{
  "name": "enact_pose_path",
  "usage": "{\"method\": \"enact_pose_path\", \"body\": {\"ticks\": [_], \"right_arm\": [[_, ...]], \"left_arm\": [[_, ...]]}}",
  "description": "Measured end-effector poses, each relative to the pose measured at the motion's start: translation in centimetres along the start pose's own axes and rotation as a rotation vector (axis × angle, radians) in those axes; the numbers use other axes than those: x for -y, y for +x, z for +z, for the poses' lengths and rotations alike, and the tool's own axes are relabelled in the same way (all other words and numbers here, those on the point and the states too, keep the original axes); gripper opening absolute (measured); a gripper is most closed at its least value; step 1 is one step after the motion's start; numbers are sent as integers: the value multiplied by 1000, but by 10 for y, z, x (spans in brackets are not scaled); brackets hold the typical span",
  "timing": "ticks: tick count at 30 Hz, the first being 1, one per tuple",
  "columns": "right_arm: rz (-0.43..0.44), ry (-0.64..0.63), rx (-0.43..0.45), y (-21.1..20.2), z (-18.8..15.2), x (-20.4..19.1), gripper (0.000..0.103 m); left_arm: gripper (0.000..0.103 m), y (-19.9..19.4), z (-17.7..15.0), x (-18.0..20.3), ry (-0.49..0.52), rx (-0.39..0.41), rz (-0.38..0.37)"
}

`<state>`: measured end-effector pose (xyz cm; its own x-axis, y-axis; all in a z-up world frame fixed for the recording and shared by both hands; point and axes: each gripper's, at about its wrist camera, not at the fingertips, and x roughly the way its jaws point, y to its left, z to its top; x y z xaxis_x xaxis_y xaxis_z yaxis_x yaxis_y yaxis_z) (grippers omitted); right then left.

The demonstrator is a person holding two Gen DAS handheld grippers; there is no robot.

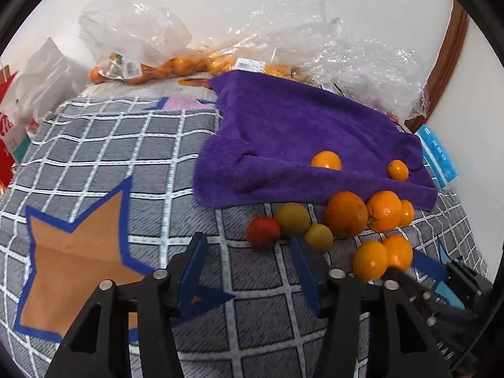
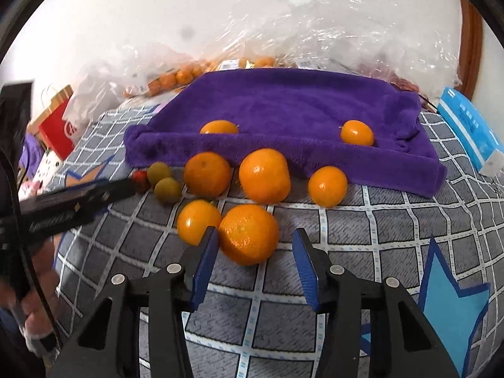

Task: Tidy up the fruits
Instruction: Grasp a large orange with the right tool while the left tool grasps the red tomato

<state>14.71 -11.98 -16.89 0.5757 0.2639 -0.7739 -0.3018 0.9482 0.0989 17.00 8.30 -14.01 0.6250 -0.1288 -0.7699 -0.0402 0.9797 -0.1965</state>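
A purple towel (image 1: 283, 132) (image 2: 283, 100) lies on a grey checked cover (image 1: 126, 145), with two small oranges (image 2: 219, 127) (image 2: 357, 132) on it. Several oranges, two greenish-yellow fruits (image 1: 292, 219) (image 1: 318, 237) and a red fruit (image 1: 263, 231) sit loose in front of the towel. My left gripper (image 1: 249, 249) is open, and the red fruit lies just beyond its tips. My right gripper (image 2: 256, 244) is open around a large orange (image 2: 249, 234). Its left finger is at the peel and its right finger stands clear. A second orange (image 2: 197, 220) touches that one.
Clear plastic bags (image 1: 141, 63) of small oranges are piled along the white wall behind the towel. A blue packet (image 2: 469, 126) lies at the right, a red box (image 2: 60, 132) at the left. A person's hand (image 2: 37, 283) holds the left gripper's handle.
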Motion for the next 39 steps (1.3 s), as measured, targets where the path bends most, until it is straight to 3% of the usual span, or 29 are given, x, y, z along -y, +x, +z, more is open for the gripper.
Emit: {"method": "enact_pose_path", "body": {"ticks": [5, 12, 15, 23, 28, 39], "right_arm": [[-2, 3, 1, 7, 0, 2, 48], [-7, 2, 0, 18, 9, 1, 50], [-15, 4, 12, 16, 10, 1, 42], [-124, 30, 45, -4, -2, 29, 42], [-104, 121, 33, -1, -2, 46, 42], [-144, 99, 31, 2, -2, 39, 42]], "left_arm": [[47, 8, 2, 8, 44, 9, 36], [32, 14, 4, 10, 61, 19, 74], [25, 13, 3, 7, 44, 30, 57], [24, 13, 3, 1, 4, 39, 32], [24, 8, 1, -8, -58, 66, 15], [24, 6, 1, -12, -81, 84, 24]]}}
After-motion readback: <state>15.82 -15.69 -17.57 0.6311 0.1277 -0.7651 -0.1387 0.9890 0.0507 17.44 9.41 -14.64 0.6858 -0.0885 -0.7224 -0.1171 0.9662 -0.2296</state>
